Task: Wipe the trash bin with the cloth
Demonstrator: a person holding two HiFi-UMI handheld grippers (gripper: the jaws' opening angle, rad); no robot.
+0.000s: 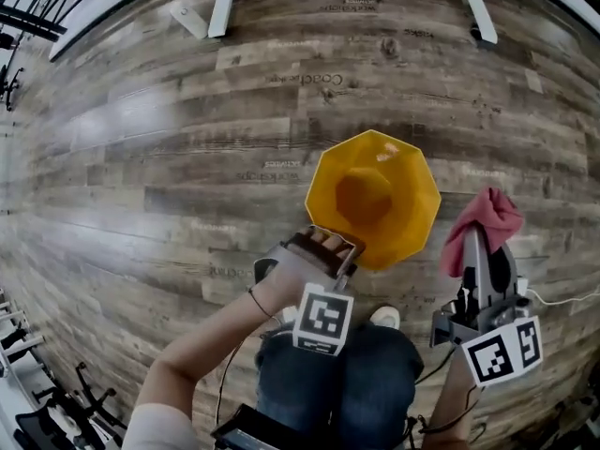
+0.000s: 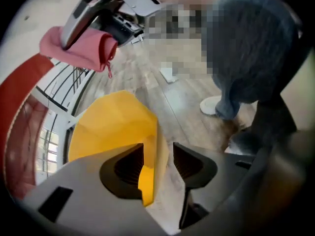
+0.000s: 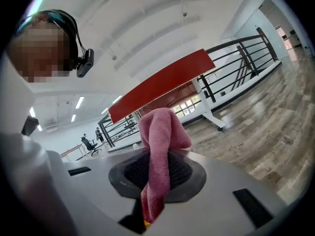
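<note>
Two claws are in front of me, both low over the plank floor (image 1: 141, 157). On my left, the left claw (image 1: 323, 247) points steeply down at the near rim of the trash bin (image 1: 412, 172). Its marker cube (image 1: 323, 319) sits over my knee (image 1: 337, 373). From the left gripper view, that claw (image 2: 160, 166) has its two sides standing apart, and the bin's yellow wall (image 2: 113, 127) rises through the gap, closer to the left pad. I can't say whether that pad touches the wall, and I see no squeeze on it.

The bin itself is a many-sided yellow tub, upright and open-mouthed. It stands on the floor just ahead of my shoe (image 1: 384, 317) and well short of the floor's far edge, where white legs (image 1: 223, 3) stand.

Right of the bin, the right claw (image 1: 476, 242) lies nearly level beside it and apart from it. It is clamped on the pink cloth (image 1: 483, 218), which bunches above the tips. In the right gripper view the claw (image 3: 155, 173) is closed tight on the cloth (image 3: 160, 146), with a fold standing up past the pads and a tail hanging below. Beyond it are a red tabletop (image 3: 162, 82) and a dark railing (image 3: 236, 58). The cloth is off the bin.
</note>
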